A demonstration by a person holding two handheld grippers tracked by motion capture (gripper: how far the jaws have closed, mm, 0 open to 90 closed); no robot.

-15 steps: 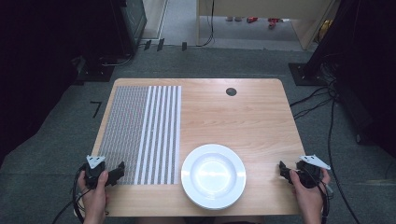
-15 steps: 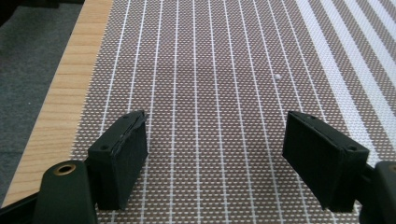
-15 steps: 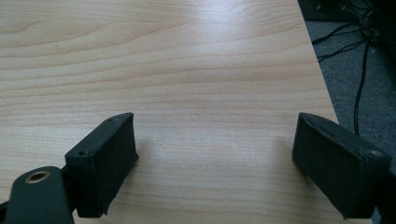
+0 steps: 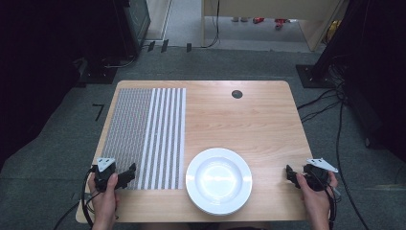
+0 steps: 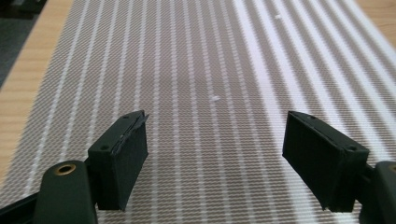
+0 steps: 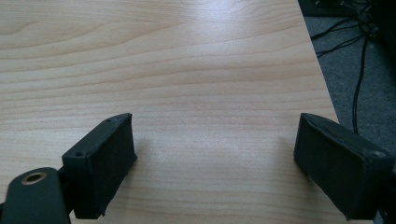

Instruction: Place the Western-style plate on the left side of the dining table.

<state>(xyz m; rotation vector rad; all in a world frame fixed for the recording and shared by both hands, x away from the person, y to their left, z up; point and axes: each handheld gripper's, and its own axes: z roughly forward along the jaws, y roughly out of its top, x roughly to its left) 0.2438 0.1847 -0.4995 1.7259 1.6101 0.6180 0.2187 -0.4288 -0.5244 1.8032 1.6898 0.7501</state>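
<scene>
Resting at the near corners of a wooden table, two hand-held grippers wait with nothing in them, and the work appears not yet begun. The left gripper sits at the near left, held in a hand, its tips over the near edge of a striped mat. In the left gripper view its two black jaws stand wide apart above the mat's woven stripes, with nothing between them. The right gripper sits at the near right, held in the other hand, pointing inward across the table. In the right gripper view its jaws also stand wide apart over bare wood, holding nothing. Between the two grippers, near the front edge, lies a white plate, round and empty, just beside the mat's right edge and apart from both grippers. The mat lies flat, covering the left part of the table from front to back. Judging from this, no thing is lifted, gripped or touched so far; both grippers look poised at a starting stance. Everything remains to do, most likely some handling of the plate or mat.
</scene>
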